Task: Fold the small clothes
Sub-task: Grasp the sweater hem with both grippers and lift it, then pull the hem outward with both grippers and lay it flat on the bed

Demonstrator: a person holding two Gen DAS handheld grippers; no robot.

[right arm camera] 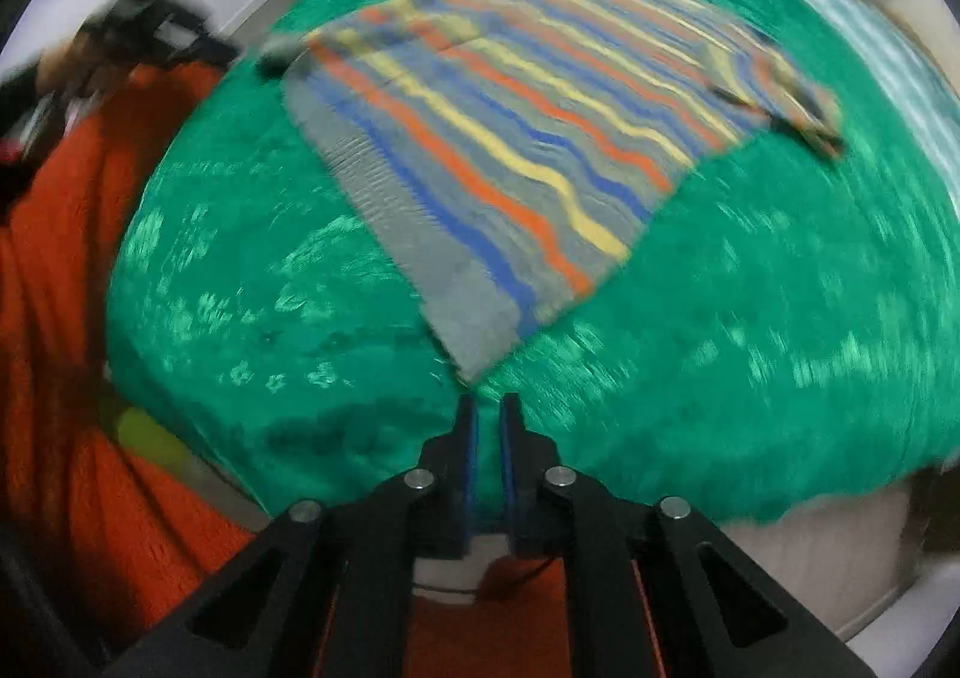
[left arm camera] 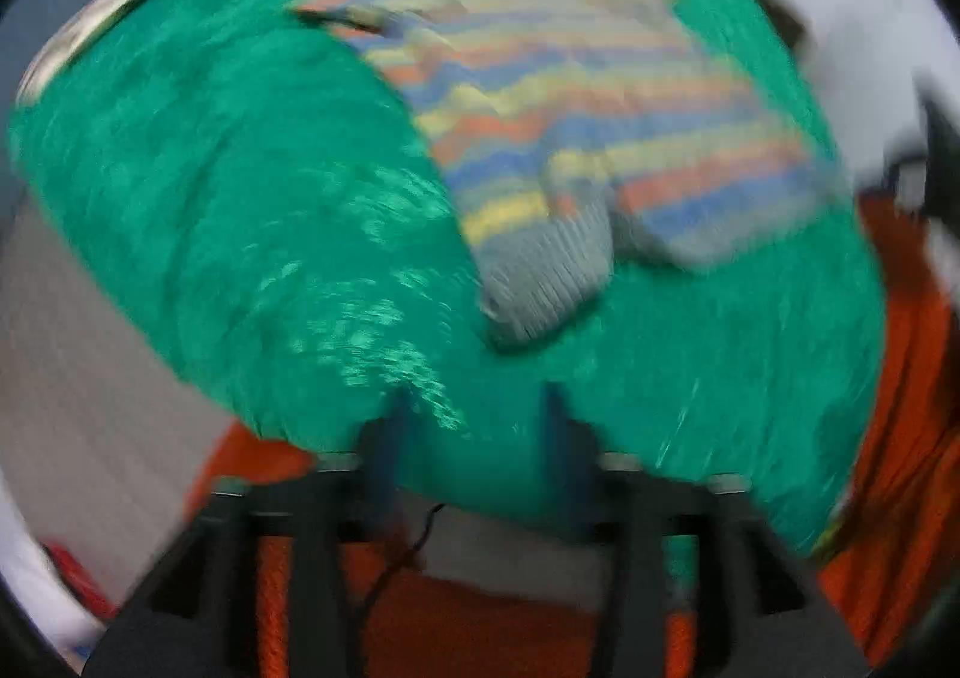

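Note:
A small striped knit sweater (left arm camera: 576, 96), grey with orange, yellow and blue stripes, lies on a green fuzzy cloth (left arm camera: 240, 210). In the left wrist view one sleeve with a grey ribbed cuff (left arm camera: 546, 276) points toward me. My left gripper (left arm camera: 477, 414) is open and empty, short of the cuff. In the right wrist view the sweater (right arm camera: 510, 138) lies flat with its grey hem corner (right arm camera: 480, 342) nearest. My right gripper (right arm camera: 489, 408) has its jaws nearly together with a narrow gap, empty, just short of that corner. Both views are motion-blurred.
An orange garment (right arm camera: 60, 318) of the person is at the left of the right wrist view and at the right and bottom of the left wrist view (left arm camera: 912, 438). The green cloth's front edge (right arm camera: 780, 504) drops off near me. A white surface (left arm camera: 852, 48) lies beyond.

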